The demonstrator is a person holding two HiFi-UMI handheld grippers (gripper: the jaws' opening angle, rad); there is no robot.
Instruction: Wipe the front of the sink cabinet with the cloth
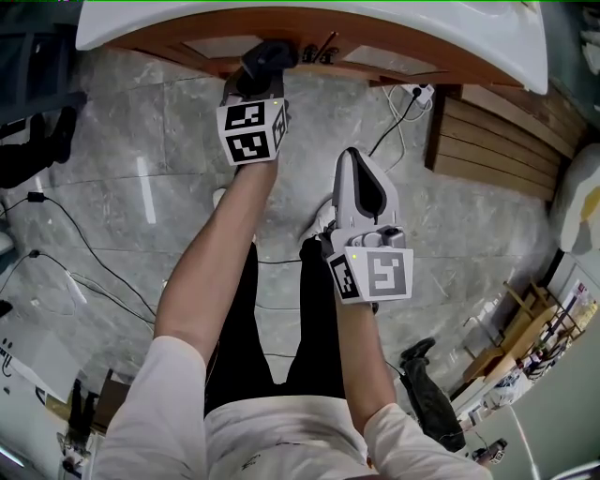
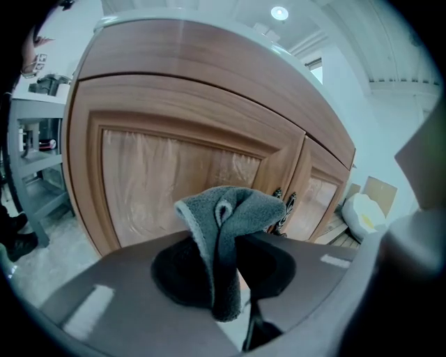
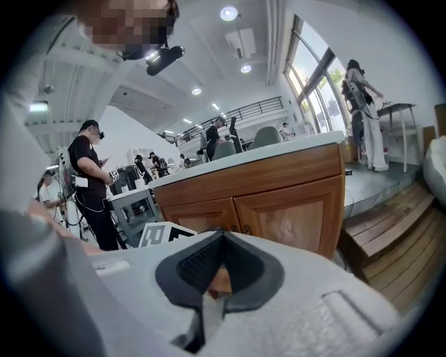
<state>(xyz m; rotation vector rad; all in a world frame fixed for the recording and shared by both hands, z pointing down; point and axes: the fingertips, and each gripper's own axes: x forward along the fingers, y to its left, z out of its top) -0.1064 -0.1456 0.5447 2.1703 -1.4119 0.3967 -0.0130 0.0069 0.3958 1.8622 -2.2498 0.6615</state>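
The left gripper (image 1: 266, 62) is stretched forward to the top centre of the head view, its tip right under the white sink top (image 1: 403, 26) and against the brown sink cabinet (image 1: 473, 69). In the left gripper view its jaws are clamped on a grey cloth (image 2: 227, 222), which stands up from between them in a folded bunch, with one tail hanging down the middle of the frame. The cloth sits in front of the cabinet's left door panel (image 2: 157, 185), just left of the two dark ornate handles (image 2: 282, 208) where the doors meet; whether the fabric is touching the wood cannot be told. In the head view the cloth (image 1: 272, 53) shows as a dark wad at the cabinet's lower edge. The right gripper (image 1: 360, 174) is held back at the centre right of the head view, well apart from the cabinet and above the grey stone floor (image 1: 122, 187). In the right gripper view its jaws are closed, tips meeting, with nothing between them, and it points at the cabinet from farther off. Black cables (image 1: 89, 258) trail across the floor at the left, and wooden steps (image 1: 497, 141) lie at the upper right. A person in black (image 3: 87, 178) stands at the left of the right gripper view.
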